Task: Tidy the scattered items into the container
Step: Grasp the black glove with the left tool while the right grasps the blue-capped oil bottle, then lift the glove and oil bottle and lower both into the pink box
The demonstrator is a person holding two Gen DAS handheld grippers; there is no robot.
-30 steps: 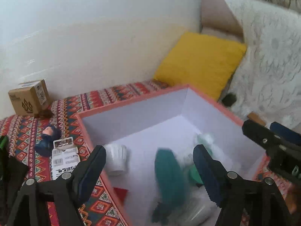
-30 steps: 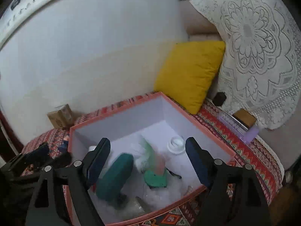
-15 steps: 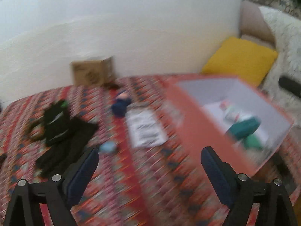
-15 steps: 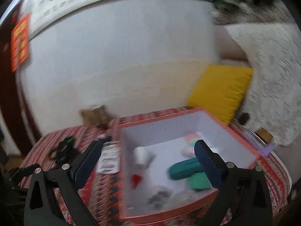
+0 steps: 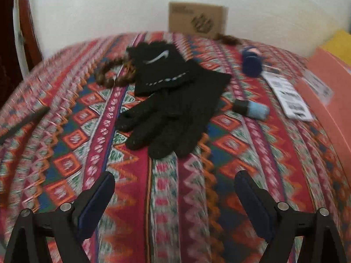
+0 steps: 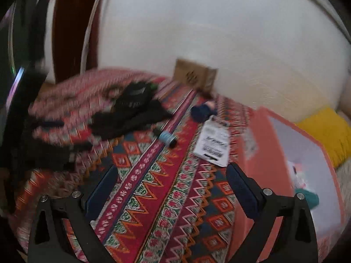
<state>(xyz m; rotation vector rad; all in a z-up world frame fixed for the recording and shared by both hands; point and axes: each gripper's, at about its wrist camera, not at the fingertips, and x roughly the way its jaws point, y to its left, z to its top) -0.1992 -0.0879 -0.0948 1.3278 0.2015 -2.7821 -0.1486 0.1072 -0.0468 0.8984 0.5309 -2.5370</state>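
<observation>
My left gripper (image 5: 174,187) is open and empty, low over the patterned cloth, just short of a black glove (image 5: 173,111). Beyond it lie a black knit item (image 5: 160,69), a brown hair braid (image 5: 111,74), a small blue tube (image 5: 252,108), a blue doll (image 5: 252,60) and a white label card (image 5: 289,97). The salmon box (image 5: 329,87) is at the right edge. My right gripper (image 6: 172,183) is open and empty above the cloth, left of the box (image 6: 263,153). The glove (image 6: 122,118), tube (image 6: 166,138) and card (image 6: 214,144) lie ahead of it.
A cardboard carton (image 5: 197,19) stands against the white wall. A yellow cushion (image 6: 329,133) sits behind the box, which holds a teal item (image 6: 307,197). A dark wooden frame (image 5: 26,32) stands at the far left. A thin dark stick (image 5: 24,122) lies at the left.
Both grippers swung left, away from the box, and came down over the cloth. The left one now faces the glove; the box has slid to the right edge of both views.
</observation>
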